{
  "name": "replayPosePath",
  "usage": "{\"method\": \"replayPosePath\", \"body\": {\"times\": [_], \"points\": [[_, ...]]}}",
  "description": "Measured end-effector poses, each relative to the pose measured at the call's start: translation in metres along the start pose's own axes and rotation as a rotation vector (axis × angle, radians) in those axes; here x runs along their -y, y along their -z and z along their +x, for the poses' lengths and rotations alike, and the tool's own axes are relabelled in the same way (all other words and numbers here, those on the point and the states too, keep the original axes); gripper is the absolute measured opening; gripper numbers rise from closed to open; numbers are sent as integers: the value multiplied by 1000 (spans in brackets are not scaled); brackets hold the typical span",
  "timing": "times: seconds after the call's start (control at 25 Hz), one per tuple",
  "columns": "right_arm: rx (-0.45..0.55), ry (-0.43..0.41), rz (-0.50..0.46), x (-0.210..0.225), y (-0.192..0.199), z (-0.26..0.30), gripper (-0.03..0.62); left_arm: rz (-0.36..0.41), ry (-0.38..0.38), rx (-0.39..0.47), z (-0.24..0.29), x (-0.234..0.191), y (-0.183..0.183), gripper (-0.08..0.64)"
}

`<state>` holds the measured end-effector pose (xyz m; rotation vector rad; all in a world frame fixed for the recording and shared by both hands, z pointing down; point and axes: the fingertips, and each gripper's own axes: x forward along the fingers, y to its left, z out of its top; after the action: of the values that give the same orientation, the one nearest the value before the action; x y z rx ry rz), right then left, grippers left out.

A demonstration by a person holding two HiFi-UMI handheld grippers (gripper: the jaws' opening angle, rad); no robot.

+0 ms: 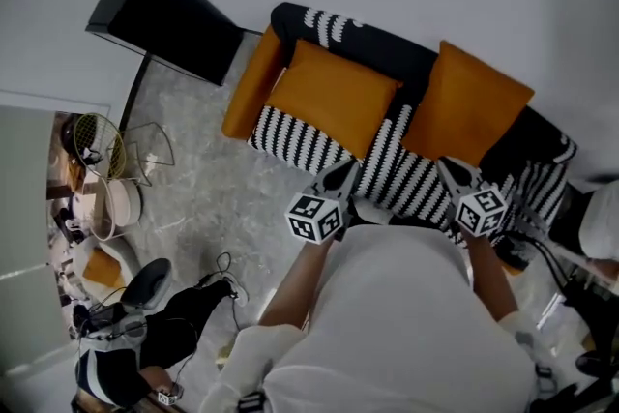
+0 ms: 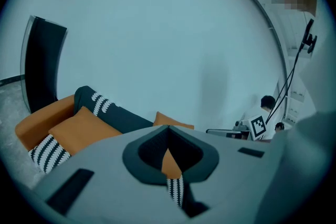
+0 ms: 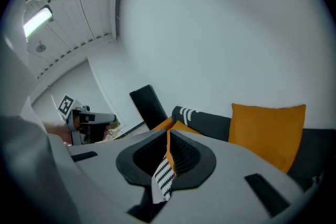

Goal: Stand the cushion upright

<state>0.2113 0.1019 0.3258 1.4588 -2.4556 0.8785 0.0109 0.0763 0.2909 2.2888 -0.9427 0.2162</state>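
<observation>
**A:** How many cushions are on the sofa?

**B:** Two, both orange. The flat cushion lies on the striped seat just left of centre in the head view. Its far edge is up by the black backrest. The leaning cushion stands propped on the backrest to the right of it, with a strip of striped seat between the two. (The orange block at the sofa's left end is its armrest, not a third cushion.)

**A:** And the tongs?

**B:** Two pairs, each carrying one marker cube. The left tongs sit at lower centre, just below the flat cushion's near edge. The right tongs sit lower right, under the leaning cushion.

**A:** How wide are they?

**B:** Both are closed tip to tip with nothing gripped. In each gripper view only a sliver of orange and stripe shows through the slot behind the meeting tips.

**A:** Are they touching the sofa?

**B:** They look to be hovering over the front of the seat. From so steep a view I can't be sure of a gap.

**A:** Anything else around?

**B:** One black panel stands by the wall at upper left. One person in dark clothes is at lower left.
</observation>
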Motion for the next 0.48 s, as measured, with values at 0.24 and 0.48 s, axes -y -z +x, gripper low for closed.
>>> {"method": "replayPosePath", "body": {"times": [0.24,0.48], "points": [[20,58,-7,-22,-17,43,41,-8,8,1,-18,-51,-20,1],[2,58,-28,-35,-34,92,41,-20,-2,12,-30,-98,-42,2]]}}
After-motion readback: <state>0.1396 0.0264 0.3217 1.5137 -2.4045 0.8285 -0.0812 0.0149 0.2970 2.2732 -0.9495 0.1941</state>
